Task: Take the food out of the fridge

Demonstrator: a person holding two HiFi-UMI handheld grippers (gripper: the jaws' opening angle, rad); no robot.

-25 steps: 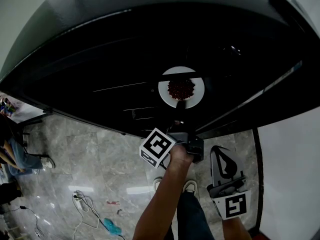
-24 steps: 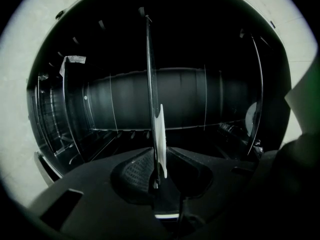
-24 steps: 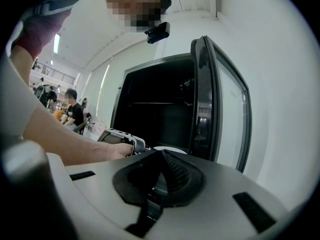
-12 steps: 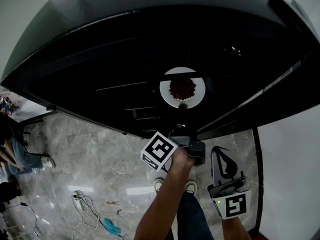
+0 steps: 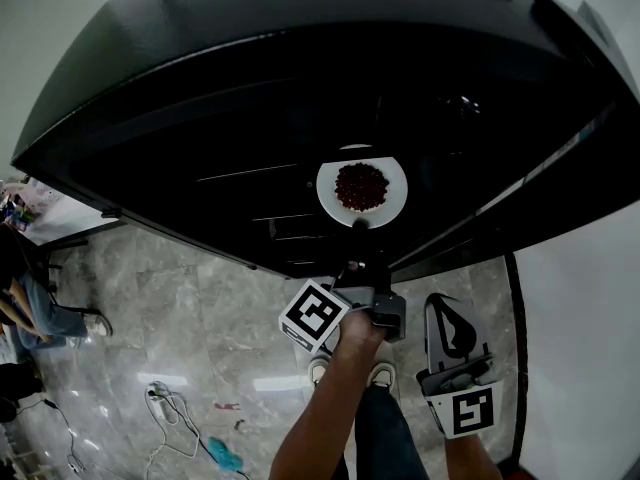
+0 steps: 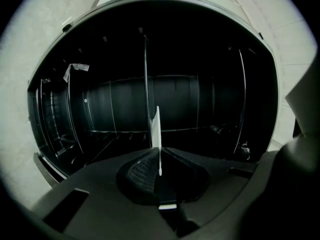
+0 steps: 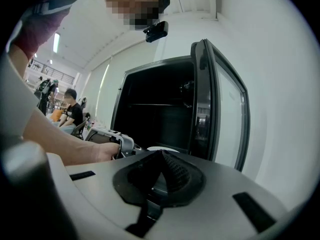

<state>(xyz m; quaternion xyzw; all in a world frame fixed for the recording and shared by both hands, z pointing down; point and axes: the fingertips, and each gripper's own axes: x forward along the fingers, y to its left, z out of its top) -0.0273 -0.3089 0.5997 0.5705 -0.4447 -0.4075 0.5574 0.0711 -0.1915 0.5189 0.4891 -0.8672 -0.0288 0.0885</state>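
Observation:
A white plate [image 5: 330, 194] with dark red food [image 5: 361, 185] rests on a shelf inside the open black fridge [image 5: 230, 118]. My left gripper [image 5: 358, 228] reaches level into the fridge. Its jaws have just been closing, and they are shut on the plate's near rim. In the left gripper view the plate [image 6: 156, 126] shows edge-on as a thin white sliver pinched in the left gripper [image 6: 159, 154]. My right gripper [image 5: 446, 313] hangs back outside the fridge at the lower right. The right gripper [image 7: 161, 156] is shut with nothing in it.
The fridge door [image 7: 215, 104] stands open on the right, beside a white wall [image 5: 590, 348]. Wire shelves [image 6: 110, 134] line the dark interior. On the marble floor lie cables [image 5: 170, 408] and a blue item [image 5: 225, 455]. A person [image 7: 74, 115] sits far off to the left.
The left gripper's jaws have closed on the plate rim. Gripper and plate have shifted slightly toward the fridge's front edge. The right gripper has stayed put.

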